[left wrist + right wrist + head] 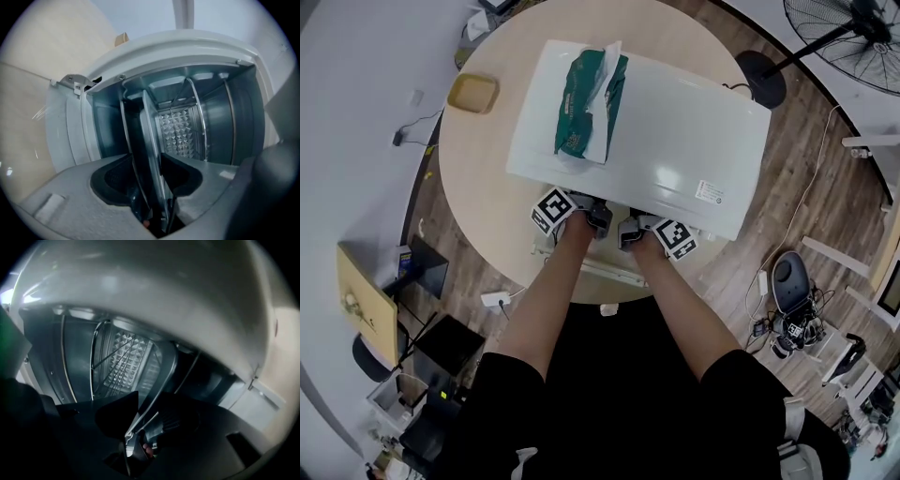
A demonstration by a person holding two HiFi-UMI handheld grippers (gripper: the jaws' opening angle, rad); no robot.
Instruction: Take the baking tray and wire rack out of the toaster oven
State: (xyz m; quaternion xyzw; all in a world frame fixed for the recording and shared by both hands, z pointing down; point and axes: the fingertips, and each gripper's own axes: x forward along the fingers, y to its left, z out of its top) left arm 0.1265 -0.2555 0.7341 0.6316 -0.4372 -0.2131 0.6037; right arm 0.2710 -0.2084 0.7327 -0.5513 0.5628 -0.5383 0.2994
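The white toaster oven [675,141] stands on a round table, and both grippers reach into its open front. My left gripper [598,217] and right gripper [628,230] sit side by side at the opening. In the left gripper view the baking tray [151,140] shows edge-on, its rim between the pads of the left gripper [152,161]. In the right gripper view the tray rim [161,380] runs between the jaws of the right gripper [147,401]. Thin rack wires [93,366] show inside against the embossed back wall [178,131]. Both grippers are shut on the tray rim.
A green packet [586,94] lies on the oven's top. A small yellow dish [472,92] sits on the beige table [478,187] at the left. The open door's handle [609,272] hangs below the hands. A floor fan [844,28] stands at the back right.
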